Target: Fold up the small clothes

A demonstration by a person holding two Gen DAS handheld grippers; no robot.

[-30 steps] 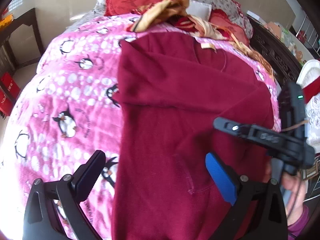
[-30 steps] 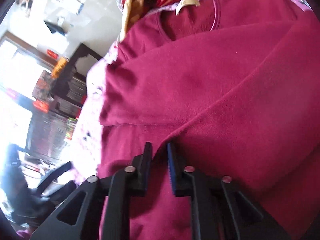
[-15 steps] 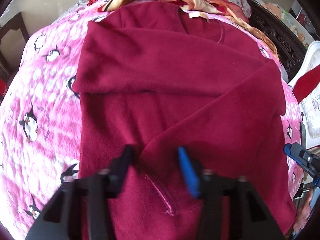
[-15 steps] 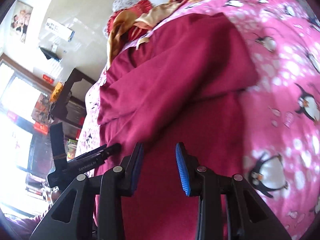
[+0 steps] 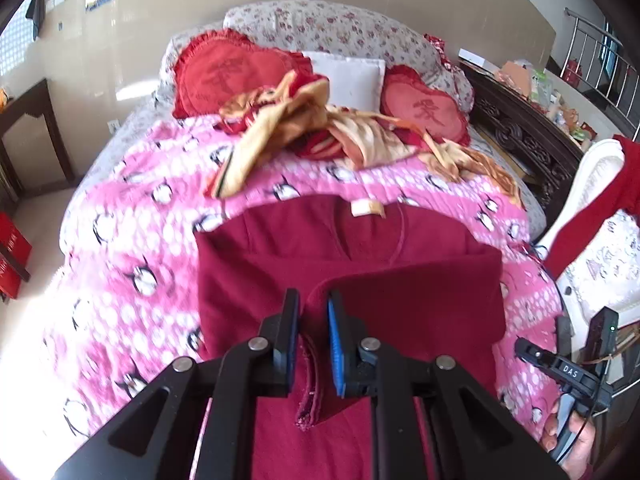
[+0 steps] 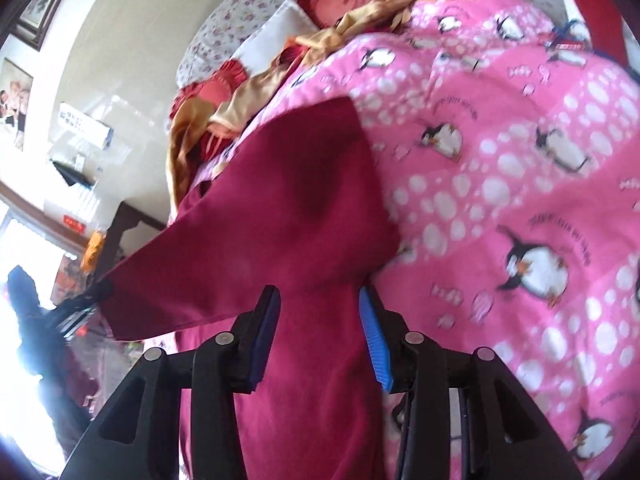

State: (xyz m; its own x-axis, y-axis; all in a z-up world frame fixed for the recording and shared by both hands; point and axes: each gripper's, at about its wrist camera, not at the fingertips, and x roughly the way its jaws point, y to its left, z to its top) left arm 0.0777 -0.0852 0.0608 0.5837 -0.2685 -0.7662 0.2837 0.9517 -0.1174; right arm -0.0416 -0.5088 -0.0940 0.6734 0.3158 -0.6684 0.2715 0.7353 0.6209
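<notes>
A: The sweater (image 5: pixel 348 276) lies mid-frame on the pink penguin blanket (image 5: pixel 132 240), collar toward the pillows. The left tool (image 5: pixel 313 320) has its jaws close together, pinching up a fold of the red fleece.

B: And the right tool (image 6: pixel 320 320)?

A: Its jaws stand apart with cloth running between them; I can't tell if it grips. For a clean fold, I'd say both should carry the hem up together and level toward the collar, keeping the edges matched, then lay it flat before letting go.

B: Any writing?

A: "DAS" on the other tool's body at lower right of the left view. Each of the 2 red cushions (image 5: pixel 236 72) bears a character, too blurred to read. The neck tag (image 5: pixel 367 208) looks blank.
</notes>
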